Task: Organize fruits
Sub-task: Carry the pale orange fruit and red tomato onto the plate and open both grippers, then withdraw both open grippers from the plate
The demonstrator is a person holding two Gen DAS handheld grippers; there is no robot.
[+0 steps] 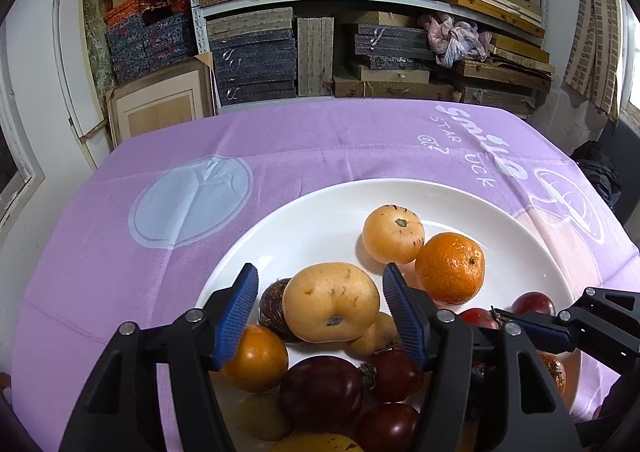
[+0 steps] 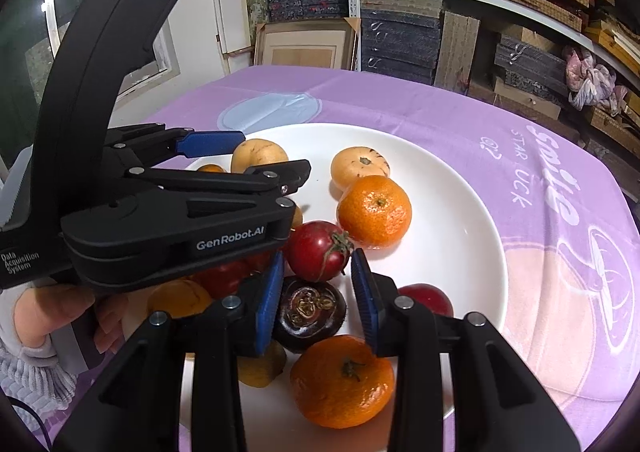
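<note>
Nearest the right camera, an orange mandarin [image 2: 342,380] lies at the near rim of the white plate [image 2: 460,220], under the right gripper [image 2: 316,300], whose jaws stand open above a dark purple fruit [image 2: 310,312] just behind a red tomato [image 2: 318,250]. From the left camera, the left gripper [image 1: 320,312] also hangs open, its blue pads either side of a pale yellow fruit [image 1: 332,302] without visibly touching it. All the fruit sits on the plate, which rests on a purple tablecloth [image 1: 120,252].
</note>
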